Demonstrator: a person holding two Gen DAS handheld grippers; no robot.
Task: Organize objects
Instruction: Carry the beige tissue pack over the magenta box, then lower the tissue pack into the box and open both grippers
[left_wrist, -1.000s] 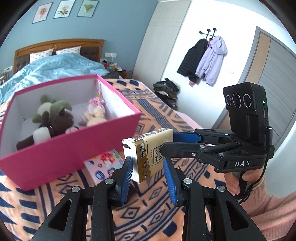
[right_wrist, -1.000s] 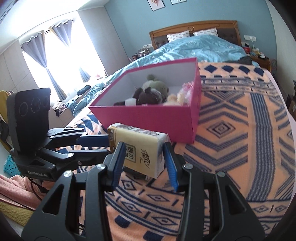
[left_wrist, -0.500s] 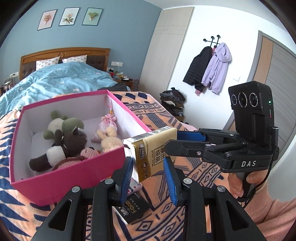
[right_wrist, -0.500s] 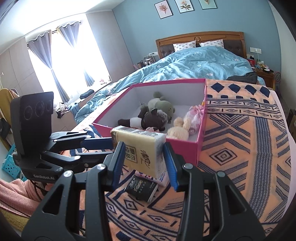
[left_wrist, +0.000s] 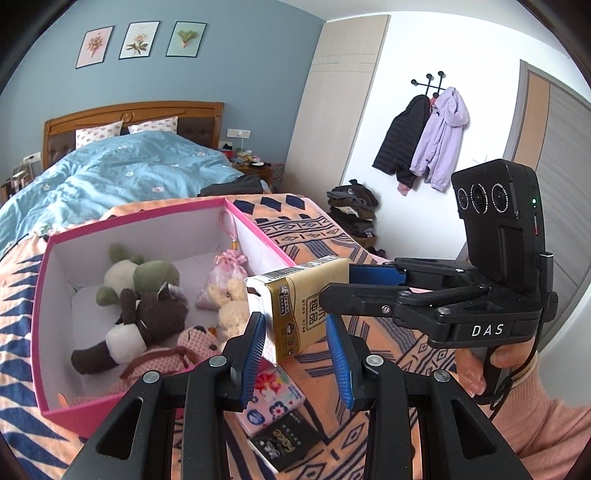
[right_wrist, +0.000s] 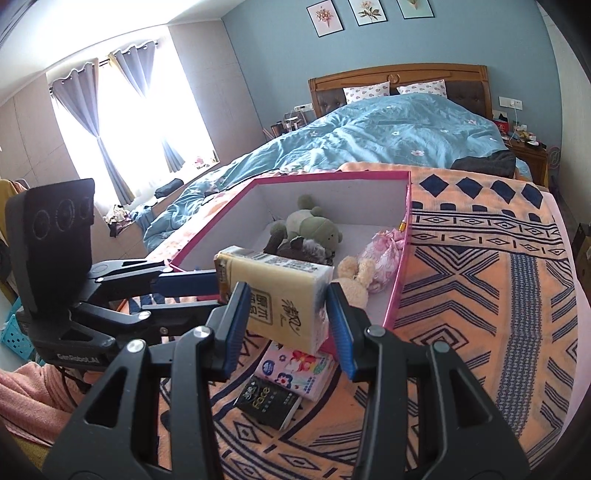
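Note:
A gold tissue pack (left_wrist: 301, 306) hangs in the air above the near right corner of the pink box (left_wrist: 40, 306), also seen in the right wrist view (right_wrist: 400, 269). My left gripper (left_wrist: 297, 350) and my right gripper (right_wrist: 288, 314) both pinch the tissue pack (right_wrist: 277, 295) from opposite ends. The right gripper's fingers (left_wrist: 373, 275) reach in from the right in the left wrist view. The box holds several plush toys (left_wrist: 147, 310) and a pink pouch (left_wrist: 225, 273).
A floral tissue pack (right_wrist: 295, 369) and a black pack (right_wrist: 267, 402) lie on the patterned orange blanket (right_wrist: 498, 295) just in front of the box. A blue duvet (right_wrist: 388, 136) covers the bed behind. Clothes (left_wrist: 351, 206) are piled by the wall.
Both grippers have lifted the gold tissue pack upward and toward the box. The box interior and the two packs on the blanket have come into view.

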